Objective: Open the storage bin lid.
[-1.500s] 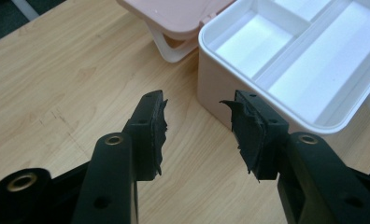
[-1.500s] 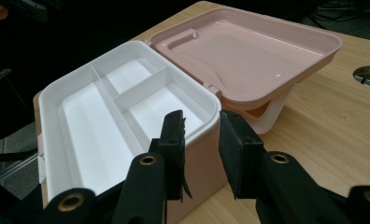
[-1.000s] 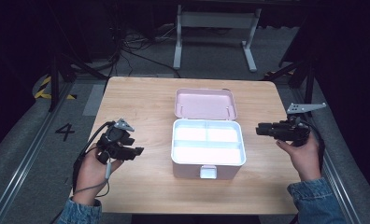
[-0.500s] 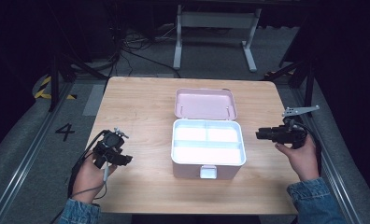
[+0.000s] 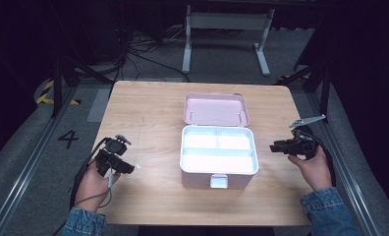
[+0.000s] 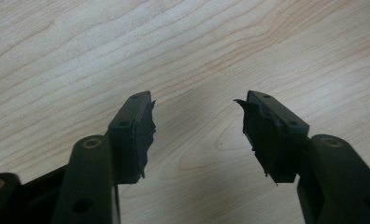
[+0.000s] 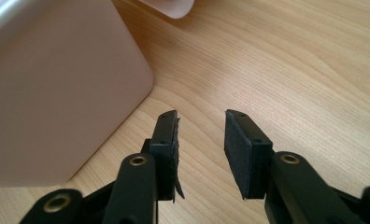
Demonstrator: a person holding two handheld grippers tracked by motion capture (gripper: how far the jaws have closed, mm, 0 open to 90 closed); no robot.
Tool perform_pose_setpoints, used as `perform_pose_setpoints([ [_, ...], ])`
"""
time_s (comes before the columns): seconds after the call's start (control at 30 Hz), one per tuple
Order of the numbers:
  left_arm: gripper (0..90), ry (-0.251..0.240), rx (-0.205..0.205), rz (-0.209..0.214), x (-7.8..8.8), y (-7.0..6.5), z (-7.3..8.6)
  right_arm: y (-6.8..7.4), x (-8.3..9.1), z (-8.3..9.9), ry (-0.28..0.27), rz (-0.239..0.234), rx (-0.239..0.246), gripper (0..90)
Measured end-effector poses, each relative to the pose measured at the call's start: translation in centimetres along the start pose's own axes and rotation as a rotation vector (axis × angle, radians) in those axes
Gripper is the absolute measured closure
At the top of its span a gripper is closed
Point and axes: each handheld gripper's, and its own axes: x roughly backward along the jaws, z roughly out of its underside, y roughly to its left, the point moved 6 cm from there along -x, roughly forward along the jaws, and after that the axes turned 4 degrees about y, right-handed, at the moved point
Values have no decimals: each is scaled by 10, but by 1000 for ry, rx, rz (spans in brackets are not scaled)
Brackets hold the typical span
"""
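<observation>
An open pink box point(image 5: 219, 155) with a white compartmented inside sits mid-table, its lid point(image 5: 215, 109) laid back flat behind it. My left gripper point(image 5: 115, 163) is held low over the wood at the table's left, jaws open and empty point(image 6: 195, 119), pointing down at bare wood. My right gripper point(image 5: 282, 147) hovers just right of the box, jaws open with nothing between them point(image 7: 202, 123). The box's pink side wall point(image 7: 57, 93) stands close on the left of the right gripper view.
The wooden table point(image 5: 148, 113) has rounded corners and drops off to dark floor on all sides. A white metal stand point(image 5: 224, 22) and cables lie on the floor beyond the far edge. A latch point(image 5: 218, 181) juts from the box's near wall.
My left gripper has dropped lower and drawn back toward the table's near left. My right gripper has sunk a little and stays beside the box. The box has not moved.
</observation>
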Motion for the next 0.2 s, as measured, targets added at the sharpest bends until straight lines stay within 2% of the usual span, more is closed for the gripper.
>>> perform_pose_setpoints([
  [0.07, 392, 10, 21, -4, -1, 1, 1, -1, -1, 1, 12, -1, -4, 642],
  [0.13, 370, 16, 25, -18, -1, 3, 1, 0, -2, 2, 17, -5, -6, 637],
  [0.2, 366, 16, 31, -14, -1, 3, 1, 0, -3, 3, 21, -3, -3, 633],
])
